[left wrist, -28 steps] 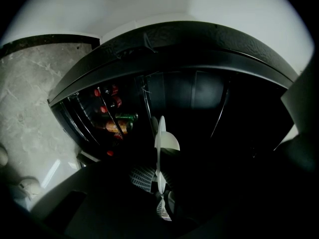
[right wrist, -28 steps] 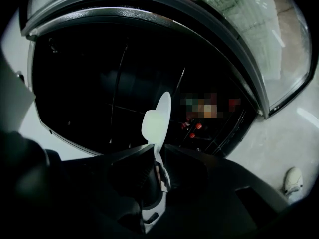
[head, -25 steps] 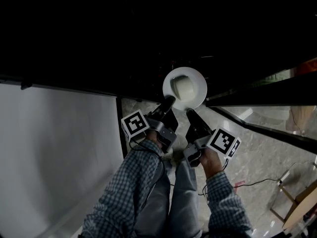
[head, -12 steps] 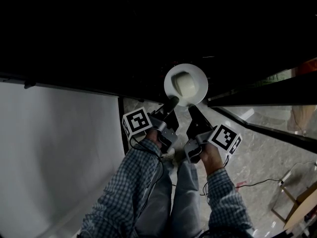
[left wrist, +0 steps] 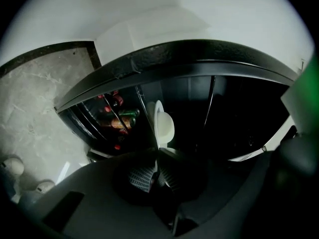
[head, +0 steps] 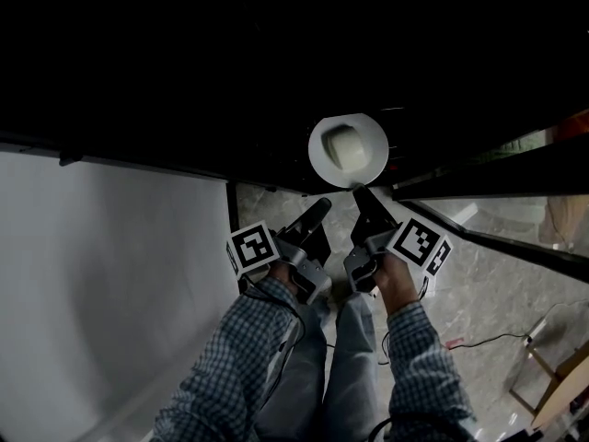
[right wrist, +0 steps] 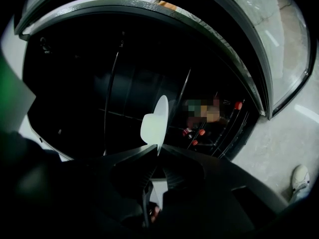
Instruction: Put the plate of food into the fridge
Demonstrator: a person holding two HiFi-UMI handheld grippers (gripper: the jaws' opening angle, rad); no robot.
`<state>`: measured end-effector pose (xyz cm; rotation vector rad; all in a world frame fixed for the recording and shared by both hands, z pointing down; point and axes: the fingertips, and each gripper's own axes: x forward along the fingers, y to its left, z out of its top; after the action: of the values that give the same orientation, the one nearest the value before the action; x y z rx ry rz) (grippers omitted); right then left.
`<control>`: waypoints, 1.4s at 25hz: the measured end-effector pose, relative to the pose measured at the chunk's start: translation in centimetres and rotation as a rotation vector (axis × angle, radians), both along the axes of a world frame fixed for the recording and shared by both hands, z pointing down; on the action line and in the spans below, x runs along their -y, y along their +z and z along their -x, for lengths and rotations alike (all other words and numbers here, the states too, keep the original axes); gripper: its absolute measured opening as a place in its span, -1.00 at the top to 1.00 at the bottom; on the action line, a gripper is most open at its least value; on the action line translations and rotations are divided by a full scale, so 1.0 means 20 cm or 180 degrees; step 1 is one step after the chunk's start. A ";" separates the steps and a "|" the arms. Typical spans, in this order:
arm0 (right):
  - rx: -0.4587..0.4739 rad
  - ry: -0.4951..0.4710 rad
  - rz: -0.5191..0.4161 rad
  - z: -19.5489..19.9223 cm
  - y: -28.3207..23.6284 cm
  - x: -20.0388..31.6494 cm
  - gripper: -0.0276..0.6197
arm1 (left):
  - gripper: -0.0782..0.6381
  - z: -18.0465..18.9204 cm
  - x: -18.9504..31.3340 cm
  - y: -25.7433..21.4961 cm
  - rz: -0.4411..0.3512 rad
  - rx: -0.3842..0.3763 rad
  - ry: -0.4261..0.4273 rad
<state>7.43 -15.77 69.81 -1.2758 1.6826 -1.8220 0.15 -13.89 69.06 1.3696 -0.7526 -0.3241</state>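
Note:
A white plate [head: 368, 129] with a pale lump of food [head: 342, 147] is held level at the dark fridge opening [head: 276, 81]. My right gripper [head: 360, 191] is shut on the plate's near rim; in the right gripper view the plate [right wrist: 155, 123] runs edge-on into the jaws of that gripper [right wrist: 158, 151]. My left gripper [head: 324, 204] sits a little back from the rim, its jaws a narrow gap apart and empty. The plate [left wrist: 160, 124] stands edge-on just beyond the left gripper [left wrist: 157, 156].
Bottles and cans [left wrist: 117, 118] sit on wire racks in the fridge door [right wrist: 219, 118]. Black shelf rails [right wrist: 112, 93] cross the dark interior. A white panel [head: 110, 274] stands at the left. There is marble floor [head: 497, 293] and my shoes [right wrist: 301, 180] below.
The plate has moved forward into the fridge opening with my right gripper. My left gripper has drawn back and come off the plate's rim.

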 end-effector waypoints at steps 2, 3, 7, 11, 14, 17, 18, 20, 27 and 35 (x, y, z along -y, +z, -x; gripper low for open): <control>-0.0008 0.0016 0.0011 0.00 0.01 0.01 0.82 | 0.73 0.01 -0.03 -0.03 0.0005 -0.0072 -0.0075; -0.0014 0.0023 0.0019 0.00 0.01 0.02 0.82 | 0.73 0.01 -0.04 -0.05 0.0006 -0.0117 -0.0104; -0.0020 0.0048 -0.0001 0.00 0.02 0.03 0.82 | 0.73 0.04 -0.12 -0.06 0.0051 -0.0142 -0.0136; -0.0049 0.0086 -0.0030 0.02 0.04 0.10 0.82 | 0.73 0.08 -0.11 -0.04 0.0077 -0.0152 -0.0142; -0.0079 0.0092 -0.0023 0.04 0.06 0.16 0.82 | 0.73 0.10 -0.09 -0.04 0.0092 -0.0178 -0.0179; -0.0085 0.0102 -0.0042 0.05 0.06 0.17 0.82 | 0.73 0.13 -0.09 -0.04 0.0084 -0.0168 -0.0201; -0.0083 0.0114 -0.0046 0.05 0.06 0.18 0.82 | 0.73 0.14 -0.09 -0.04 0.0087 -0.0164 -0.0210; -0.0077 0.0139 -0.0044 0.05 0.06 0.19 0.82 | 0.73 0.16 -0.10 -0.05 0.0108 -0.0176 -0.0256; -0.0254 0.0023 -0.0086 0.06 0.06 0.21 0.82 | 0.73 0.20 -0.11 -0.05 0.0140 -0.0147 -0.0328; -0.0480 -0.0251 -0.0317 0.09 0.00 0.19 0.60 | 0.73 0.22 -0.10 -0.04 0.0166 -0.0139 -0.0375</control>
<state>5.71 -19.58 69.88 -1.3520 1.9032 -1.6985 -4.20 -11.80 68.20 1.2679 -0.8020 -0.4229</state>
